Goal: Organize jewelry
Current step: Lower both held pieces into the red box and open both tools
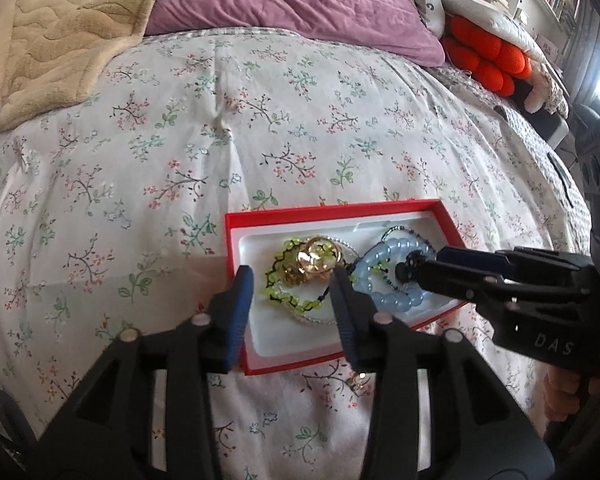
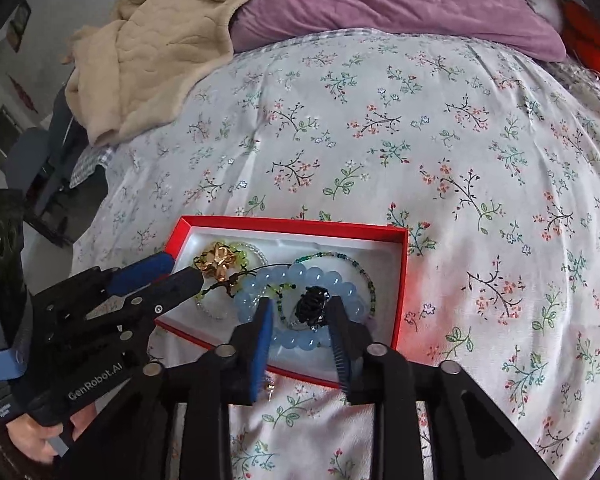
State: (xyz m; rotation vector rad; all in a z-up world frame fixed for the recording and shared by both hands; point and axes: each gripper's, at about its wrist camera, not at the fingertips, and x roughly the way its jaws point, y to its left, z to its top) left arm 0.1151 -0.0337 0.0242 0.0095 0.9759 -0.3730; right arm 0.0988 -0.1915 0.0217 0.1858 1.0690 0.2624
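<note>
From the left wrist camera, a red box (image 1: 342, 216) with a white lining sat on the floral bedspread (image 1: 180, 140), and everything else is placed against it. The left gripper (image 1: 294, 280) hung over the box's near left end, its fingers spread wide and holding nothing, one blue pad (image 1: 242, 292) outside the left wall and the other finger over the lining. Between them, inside the box, lay a green beaded bracelet (image 1: 296, 304) with a gold ornament (image 1: 312, 264) on top. To the right of these, still inside the box, was a pale blue bead bracelet (image 1: 396, 276). The right gripper (image 1: 420, 266) reached in over the box's right end, its tips at a small black ornament (image 1: 406, 270); whether it gripped that piece could not be told here.

From the right wrist camera, the same red box (image 2: 400, 280) lay just ahead. The right gripper (image 2: 300, 312) stood open, the black ornament (image 2: 312, 306) lying between its fingers, seemingly ungripped, within the ring of the pale blue bead bracelet (image 2: 300, 272). The left gripper (image 2: 184, 270) came in at the box's left end beside the gold ornament (image 2: 216, 262).
</note>
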